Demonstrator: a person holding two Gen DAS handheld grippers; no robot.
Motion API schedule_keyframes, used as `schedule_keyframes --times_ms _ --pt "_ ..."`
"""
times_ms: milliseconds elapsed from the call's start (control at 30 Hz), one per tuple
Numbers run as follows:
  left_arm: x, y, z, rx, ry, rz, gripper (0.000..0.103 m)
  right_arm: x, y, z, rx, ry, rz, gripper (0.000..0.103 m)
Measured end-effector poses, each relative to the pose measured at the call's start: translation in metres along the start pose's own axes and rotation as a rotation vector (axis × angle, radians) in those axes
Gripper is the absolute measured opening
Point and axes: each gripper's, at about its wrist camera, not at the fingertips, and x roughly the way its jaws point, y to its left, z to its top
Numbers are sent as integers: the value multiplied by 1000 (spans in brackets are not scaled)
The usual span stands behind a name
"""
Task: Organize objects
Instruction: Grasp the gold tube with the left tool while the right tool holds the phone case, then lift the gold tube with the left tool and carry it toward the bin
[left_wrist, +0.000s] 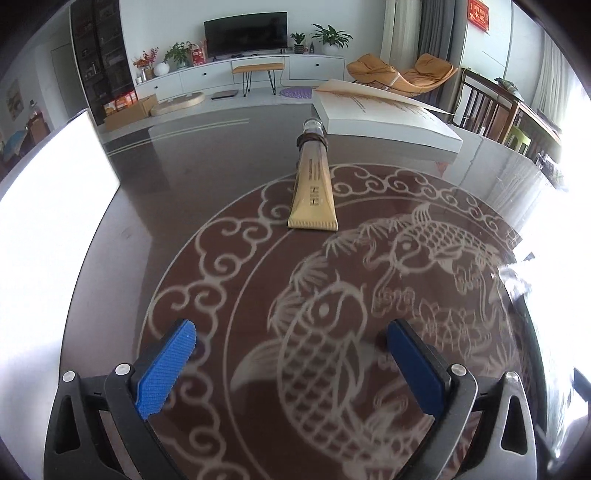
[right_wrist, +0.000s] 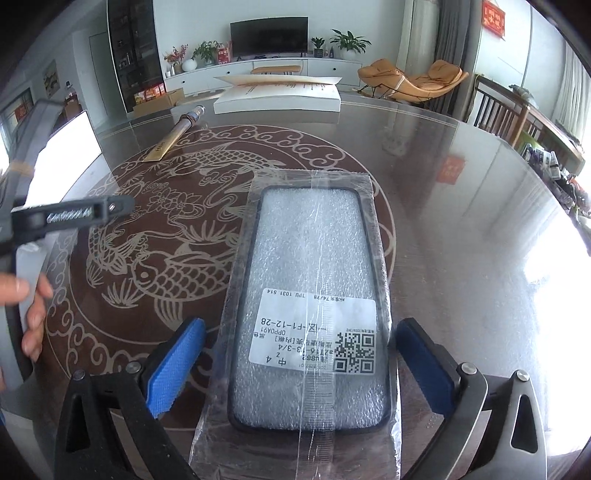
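On the glass table, right gripper is spread wide, straddling the near end of the bagged phone case, pads clear of it. Left gripper also apart, empty; gold tube lies well ahead, its cap by the far book. Step looks like pre-grasp; next needs closing on the case edges.

Black tool arms, ribbed blue pads, silver screws.
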Motion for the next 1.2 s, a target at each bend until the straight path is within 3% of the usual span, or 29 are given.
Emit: schedule_keyframes --times_ms 267,433,500,533,567,600,767,1067,1200 --pt "52 -13 77 -11 -1 5 103 0 1 1 0 0 0 103" --pt "74 -16 108 -7 -1 5 103 1 1 1 1 0 0 103" --pt "71 -19 111 17 -38 -5 76 1 0 1 1 0 0 103" --pt "66 -22 109 39 -61 -12 49 1 1 1 0 0 0 103" --pt "63 -24 106 57 -73 -11 31 1 1 1 1 0 0 103" --pt "59 -26 102 70 -78 -4 27 1 1 1 0 0 0 103" --pt "25 -12 55 19 -77 -10 26 1 1 1 0 0 0 103" --pt "-86 -5 -112 23 -78 -17 26 1 1 1 0 1 -3 103" --pt "-115 -2 -156 -9 -81 -30 25 1 1 1 0 1 -3 103"
